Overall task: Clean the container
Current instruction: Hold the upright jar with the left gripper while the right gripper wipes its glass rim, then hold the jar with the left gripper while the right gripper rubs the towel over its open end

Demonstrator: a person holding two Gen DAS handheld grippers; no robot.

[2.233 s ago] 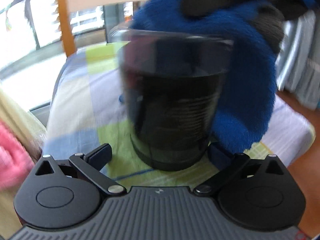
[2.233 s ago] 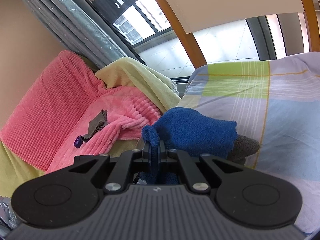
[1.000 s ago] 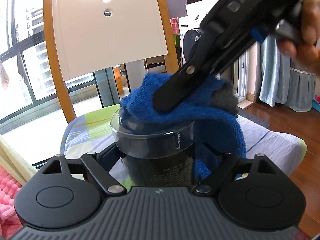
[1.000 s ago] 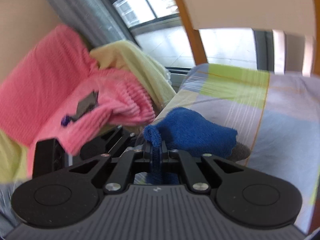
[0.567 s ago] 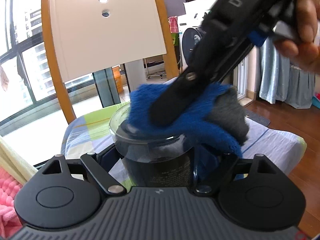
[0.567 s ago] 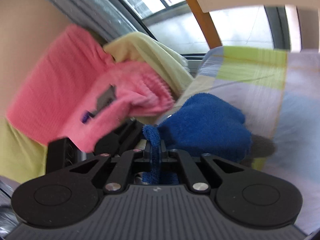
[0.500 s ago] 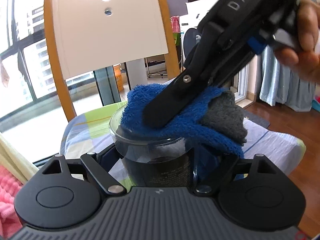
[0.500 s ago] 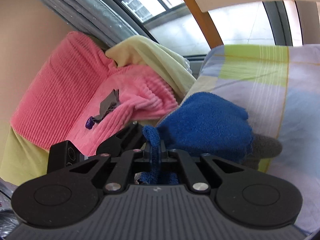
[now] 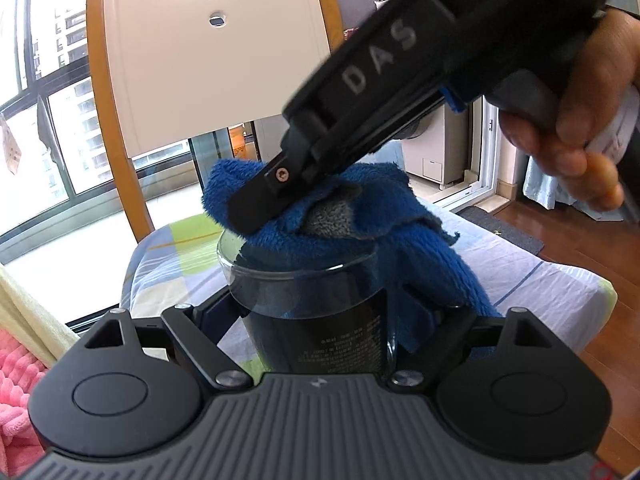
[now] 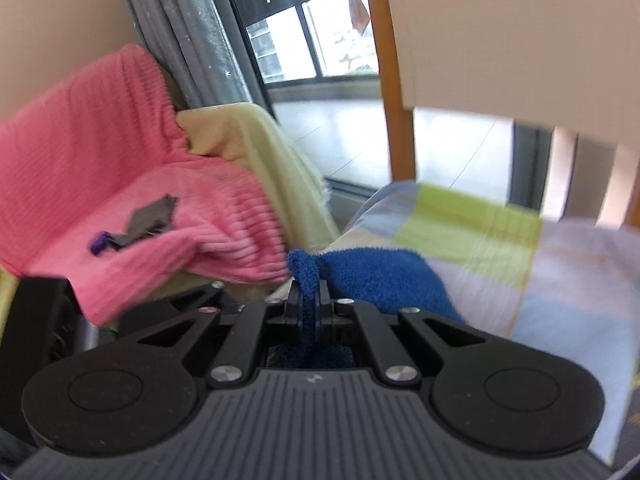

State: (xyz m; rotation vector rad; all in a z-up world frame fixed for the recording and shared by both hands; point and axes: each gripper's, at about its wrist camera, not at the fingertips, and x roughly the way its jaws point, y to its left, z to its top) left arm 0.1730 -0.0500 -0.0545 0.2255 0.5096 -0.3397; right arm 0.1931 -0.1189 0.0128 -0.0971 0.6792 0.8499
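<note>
A dark cylindrical container [image 9: 316, 340] with a clear glass rim stands upright between the fingers of my left gripper [image 9: 320, 320], which is shut on its sides. A blue cloth [image 9: 420, 240] with a grey inner face is bunched into the container's mouth and hangs down its right side. My right gripper [image 9: 256, 208] comes down from the upper right, held by a person's hand [image 9: 580, 120], and presses the cloth at the rim. In the right wrist view that gripper [image 10: 310, 300] is shut on a fold of the blue cloth [image 10: 380, 276].
A chair with a white back and an orange wooden frame [image 9: 192, 60] carries a checked cushion [image 9: 540, 292] under the container. A pink blanket [image 10: 100, 160] and a pale yellow one [image 10: 272, 148] lie to the left. Windows are behind, and wooden floor [image 9: 580, 240] is at the right.
The right gripper has rolled and pushed the cloth lower into the container's mouth, bunching it with the grey side up. The left gripper and container have stayed still.
</note>
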